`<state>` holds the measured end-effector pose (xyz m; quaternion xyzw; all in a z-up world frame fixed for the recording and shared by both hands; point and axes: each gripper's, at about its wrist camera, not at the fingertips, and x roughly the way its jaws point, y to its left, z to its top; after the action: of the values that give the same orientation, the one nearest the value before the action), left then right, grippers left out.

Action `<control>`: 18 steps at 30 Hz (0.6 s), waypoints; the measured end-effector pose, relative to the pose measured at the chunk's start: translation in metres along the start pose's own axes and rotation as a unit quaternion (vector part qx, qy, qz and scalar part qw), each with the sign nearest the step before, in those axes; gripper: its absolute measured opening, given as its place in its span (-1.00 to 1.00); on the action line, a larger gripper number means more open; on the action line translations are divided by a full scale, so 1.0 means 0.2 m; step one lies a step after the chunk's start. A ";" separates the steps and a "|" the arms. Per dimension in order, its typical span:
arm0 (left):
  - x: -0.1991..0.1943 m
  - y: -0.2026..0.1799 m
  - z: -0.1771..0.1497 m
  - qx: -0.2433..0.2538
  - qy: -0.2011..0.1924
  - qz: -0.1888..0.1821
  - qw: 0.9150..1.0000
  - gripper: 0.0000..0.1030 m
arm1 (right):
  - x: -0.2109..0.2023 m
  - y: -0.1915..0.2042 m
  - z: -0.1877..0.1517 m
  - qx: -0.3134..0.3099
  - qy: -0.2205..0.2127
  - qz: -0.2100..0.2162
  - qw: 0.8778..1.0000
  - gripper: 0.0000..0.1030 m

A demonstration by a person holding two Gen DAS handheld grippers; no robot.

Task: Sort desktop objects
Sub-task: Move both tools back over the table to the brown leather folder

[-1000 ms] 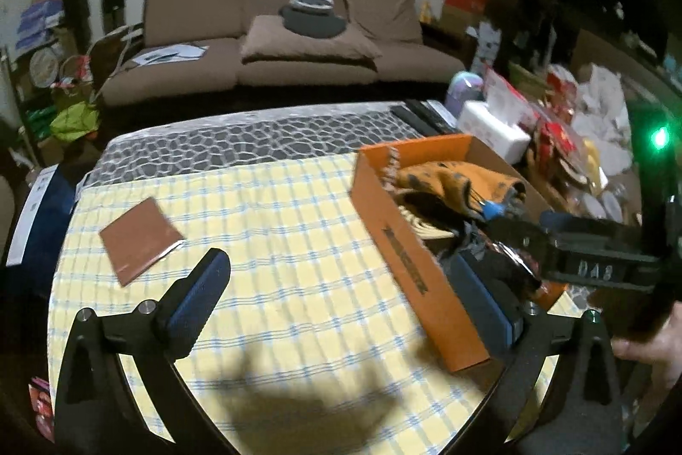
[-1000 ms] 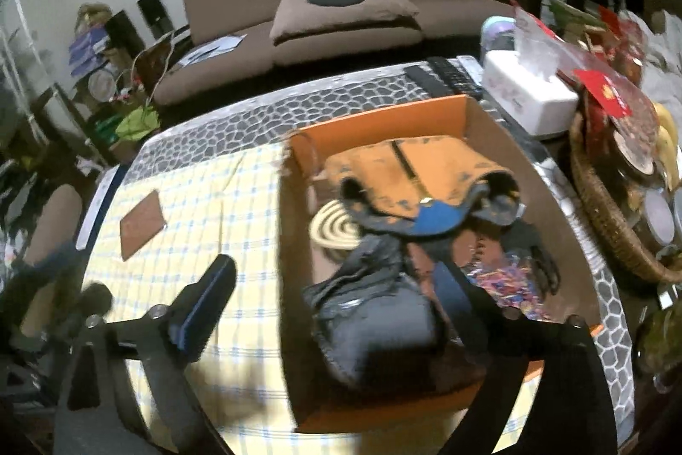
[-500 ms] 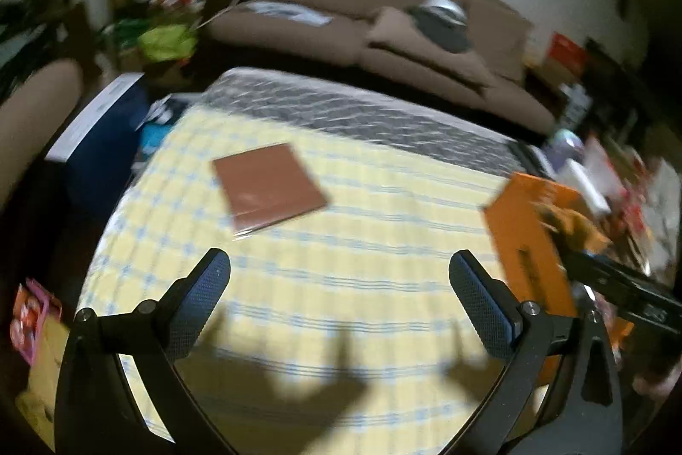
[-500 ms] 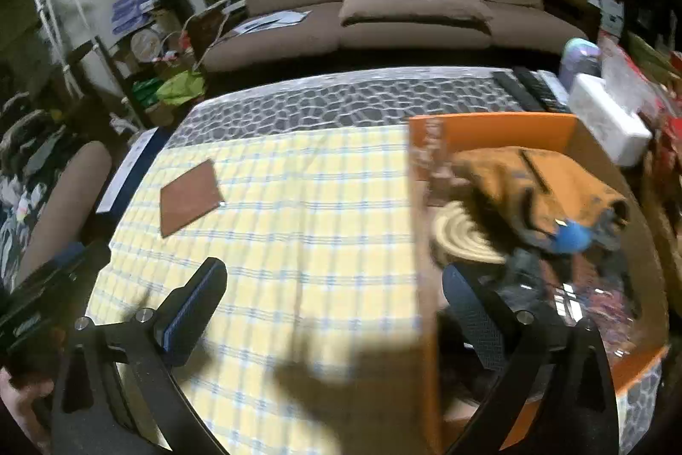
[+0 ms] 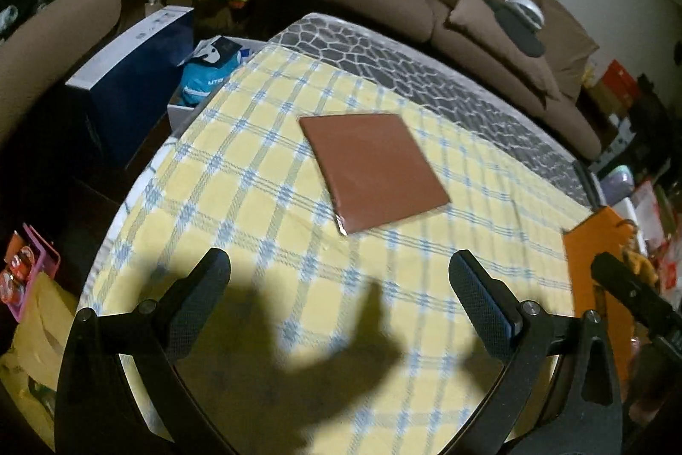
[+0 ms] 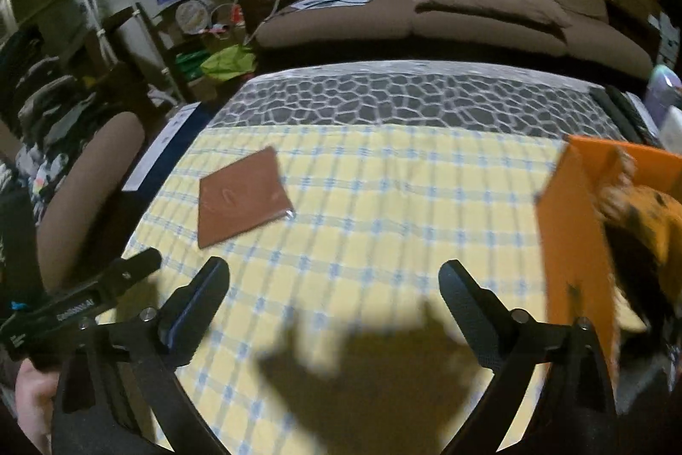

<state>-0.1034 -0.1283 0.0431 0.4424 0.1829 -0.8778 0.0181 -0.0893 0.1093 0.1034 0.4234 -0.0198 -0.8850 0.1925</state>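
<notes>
On the checked worktop [image 5: 238, 207]: flat brown notebook [image 5: 373, 167], well left of orange box [image 6: 575, 241] | looks thin, light, stiff; take by an edge | left gripper [image 5: 339, 284] spread, empty | right gripper [image 6: 332, 286] closing slightly, nothing between.

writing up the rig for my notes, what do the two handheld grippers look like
Both are matte black. The left gripper and right gripper each have two angled fingers with textured black pads on a blue backing, joined to black arms by silver screws. In the right wrist view the left gripper's long black body shows small white lettering, too blurred to read. No cables or sleeves are visible.
</notes>
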 end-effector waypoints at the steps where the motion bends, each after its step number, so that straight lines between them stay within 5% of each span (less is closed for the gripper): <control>1: 0.02 0.00 0.01 0.005 -0.001 0.007 1.000 1.00 | 0.05 0.01 0.02 -0.002 -0.002 0.005 1.000 0.82; 10: 0.25 -0.05 0.10 0.022 0.016 -0.007 1.000 0.94 | 0.46 0.07 0.17 -0.004 0.025 0.043 0.999 0.32; 18: 0.33 -0.08 0.12 0.039 0.022 -0.013 0.999 0.48 | 0.70 0.06 0.20 0.038 0.066 0.087 0.993 -0.10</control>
<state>-0.1647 -0.1136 0.0091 0.4599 0.1544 -0.8743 -0.0149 -0.1955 0.0439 0.0271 0.4843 -0.0777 -0.8338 0.2532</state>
